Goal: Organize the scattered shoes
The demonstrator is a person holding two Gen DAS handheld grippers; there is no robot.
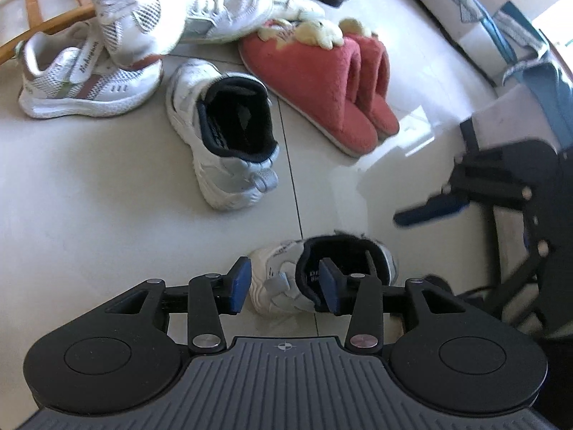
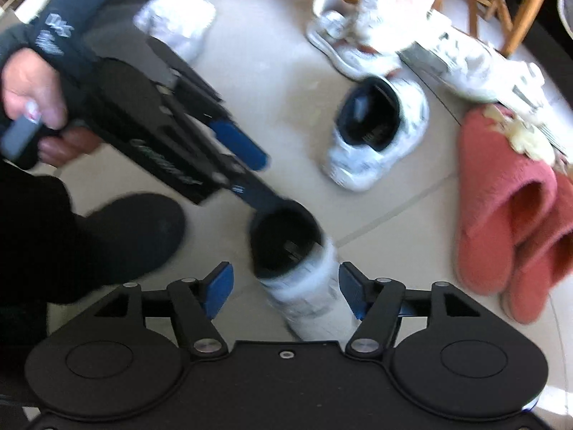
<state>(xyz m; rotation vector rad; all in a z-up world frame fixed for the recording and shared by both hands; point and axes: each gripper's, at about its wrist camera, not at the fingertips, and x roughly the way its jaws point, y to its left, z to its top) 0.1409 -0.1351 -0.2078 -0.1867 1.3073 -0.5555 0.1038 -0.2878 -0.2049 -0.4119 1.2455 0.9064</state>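
shoes lay scattered over the pale tiled floor point(image 1: 89, 186). far left, white mesh sneakers point(image 1: 89, 86) with pink trim were heaped against a curved wooden frame point(image 1: 35, 7), one tipped over another, with a bigger white trainer point(image 1: 229, 7) behind them. a pair of red fluffy slippers point(image 1: 322, 82) sat side by side to the right, yellow plush at their toes, close beside the pile. between these, near the tile seam, a white high-top with a dark lining point(image 1: 222, 136) stood alone, its opening facing the camera. its mate, the small white high-top point(image 1: 286, 283), sat nearest, heel collar dark, grey strap at the side. the left gripper point(image 1: 284, 286) had one blue finger outside the heel and the other inside the collar, narrowly set on that wall; the right wrist view showed a finger dipping into the opening. the right gripper point(image 2: 284, 294) stood wide, its pads clear of the shoe's white sides. a hand point(image 2: 32, 107) in a dark sleeve held the left tool, and a dark slipper point(image 2: 136, 236) stood close on the left.
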